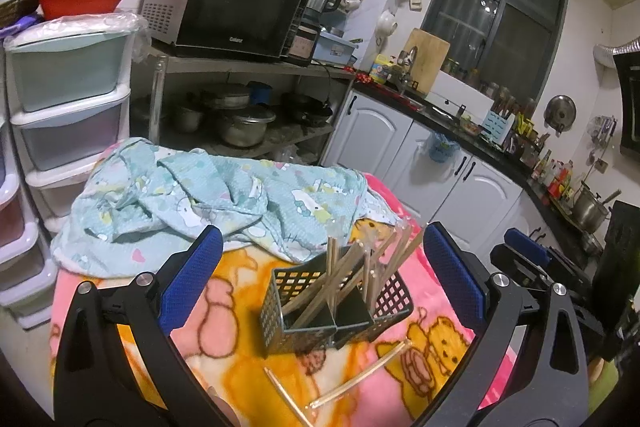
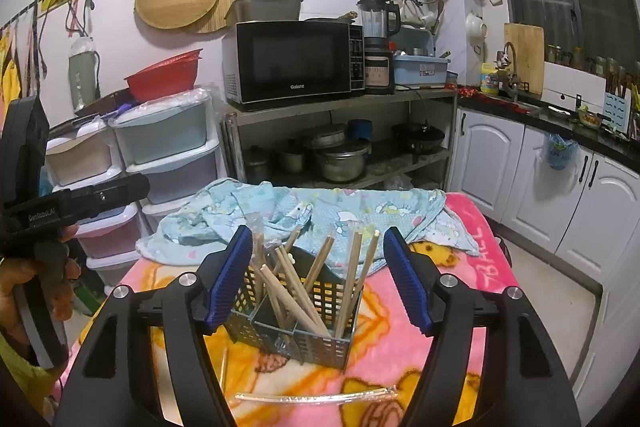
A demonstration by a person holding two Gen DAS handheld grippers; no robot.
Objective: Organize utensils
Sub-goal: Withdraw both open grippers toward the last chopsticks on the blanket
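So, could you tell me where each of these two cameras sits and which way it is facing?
Left wrist: on the open left gripper, looking down and forward at the utensil basket; the right gripper shows at its right.
Right wrist: on the open right gripper, facing the utensil basket; the left hand shows at its left.
Shared: the basket of chopsticks, the wrapped chopsticks lying before it, the blue cloth, the microwave.

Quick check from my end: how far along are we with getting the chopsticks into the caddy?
Mostly done: a bundle of chopsticks already stands in the perforated utensil caddy. Nothing is in hand: the left gripper and right gripper are both open, framing the caddy. Left to do: the wrapped chopstick pair in front of the caddy and a few loose sticks lie on the cartoon blanket.
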